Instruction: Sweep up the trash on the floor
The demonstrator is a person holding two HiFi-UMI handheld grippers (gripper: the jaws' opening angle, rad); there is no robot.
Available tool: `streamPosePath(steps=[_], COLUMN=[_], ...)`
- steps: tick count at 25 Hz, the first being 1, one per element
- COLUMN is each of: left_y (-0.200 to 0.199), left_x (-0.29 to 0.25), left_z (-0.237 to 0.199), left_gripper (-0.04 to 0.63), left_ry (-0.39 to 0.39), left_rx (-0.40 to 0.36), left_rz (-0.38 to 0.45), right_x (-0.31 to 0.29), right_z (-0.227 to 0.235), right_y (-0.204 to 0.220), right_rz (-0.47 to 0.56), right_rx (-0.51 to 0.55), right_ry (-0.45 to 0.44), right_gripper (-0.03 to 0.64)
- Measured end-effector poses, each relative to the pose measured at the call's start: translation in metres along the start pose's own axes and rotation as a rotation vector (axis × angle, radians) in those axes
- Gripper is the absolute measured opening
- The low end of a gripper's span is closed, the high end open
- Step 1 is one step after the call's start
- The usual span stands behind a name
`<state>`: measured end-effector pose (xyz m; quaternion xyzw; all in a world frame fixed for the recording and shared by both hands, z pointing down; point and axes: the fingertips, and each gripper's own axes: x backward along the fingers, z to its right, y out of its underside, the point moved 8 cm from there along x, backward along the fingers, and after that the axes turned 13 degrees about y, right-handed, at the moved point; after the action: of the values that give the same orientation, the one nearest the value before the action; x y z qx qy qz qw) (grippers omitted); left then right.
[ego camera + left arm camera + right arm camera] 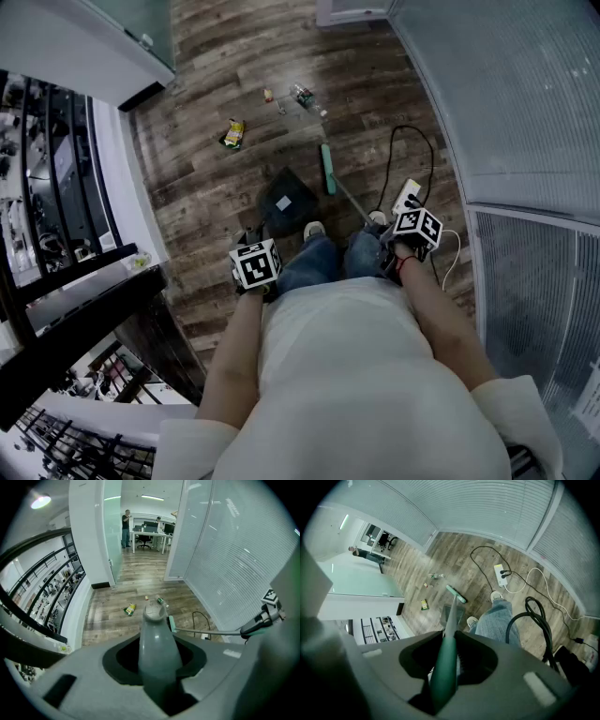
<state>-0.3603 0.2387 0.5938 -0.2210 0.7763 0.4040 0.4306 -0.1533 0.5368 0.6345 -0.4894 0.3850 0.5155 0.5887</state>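
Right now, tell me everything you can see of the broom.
The broom has a narrow teal-green head and a long thin handle, grey along the shaft and green at the grip. The head looks to rest on the wooden floor, just beyond and right of the dark dustpan, short of the yellow wrapper. The handle slants up and back to the right gripper, whose jaws are shut on the green grip.
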Motion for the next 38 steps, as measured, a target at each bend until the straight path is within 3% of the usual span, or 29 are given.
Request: streamPosePath(steps=[38], left_y=[-0.006], left_x=[0.006], left_z=[-0.026], left_gripper=[0.121], left_ry=[0.013], left_rx=[0.012], left_rz=[-0.008], right_x=[0.012], right_z=[-0.024], right_y=[0.012], right_rz=[0.025], right_rx=[0.056], right_ry=[0.003], right_gripper=[0.097])
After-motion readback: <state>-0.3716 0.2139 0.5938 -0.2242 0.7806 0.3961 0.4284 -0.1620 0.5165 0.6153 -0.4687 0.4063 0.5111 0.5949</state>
